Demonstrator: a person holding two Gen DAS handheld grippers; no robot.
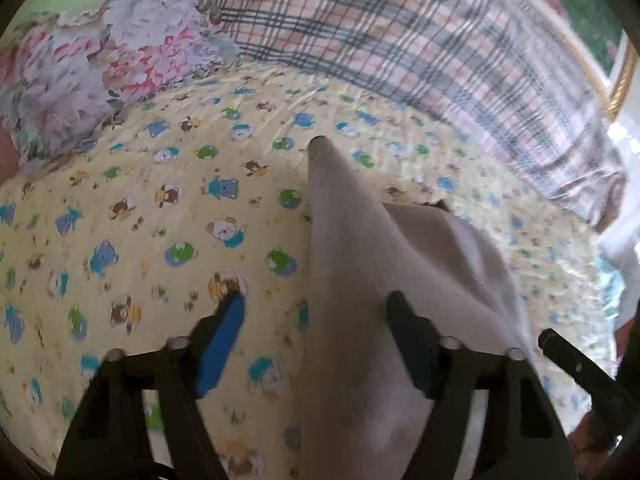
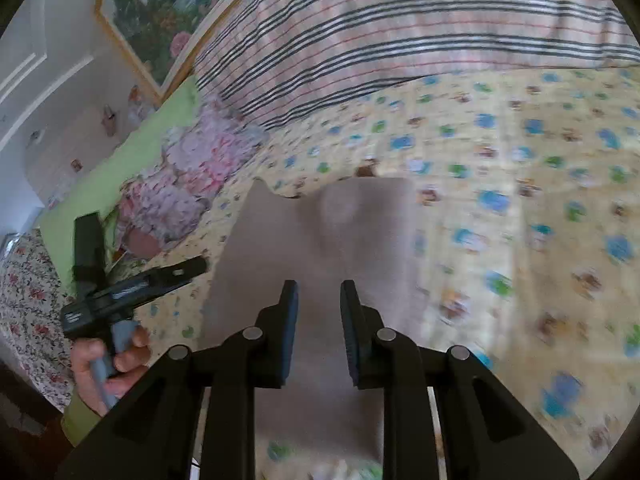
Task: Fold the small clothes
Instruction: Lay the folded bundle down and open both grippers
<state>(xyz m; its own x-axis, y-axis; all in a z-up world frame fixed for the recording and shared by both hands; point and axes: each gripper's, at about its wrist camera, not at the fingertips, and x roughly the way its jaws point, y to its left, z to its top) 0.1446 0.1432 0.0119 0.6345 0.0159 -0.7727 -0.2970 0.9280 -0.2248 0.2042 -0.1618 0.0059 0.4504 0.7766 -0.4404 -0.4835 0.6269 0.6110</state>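
A small beige garment [image 2: 316,232] lies on a yellow bedsheet with a bear print [image 2: 520,184]. In the left wrist view the garment [image 1: 360,264] runs as a long strip between my fingers and over the right one. My left gripper [image 1: 316,304] is open, with the cloth beside its right finger. My right gripper [image 2: 319,292] is open above the near part of the garment, fingers apart and holding nothing. The left gripper [image 2: 160,276], held in a hand, shows at the left of the right wrist view, at the garment's left edge.
A plaid pillow [image 1: 420,40] lies along the far side of the bed. A floral cloth [image 1: 100,68] is bunched at the far left, next to a green sheet [image 2: 132,172]. A framed picture [image 2: 168,4] hangs on the wall.
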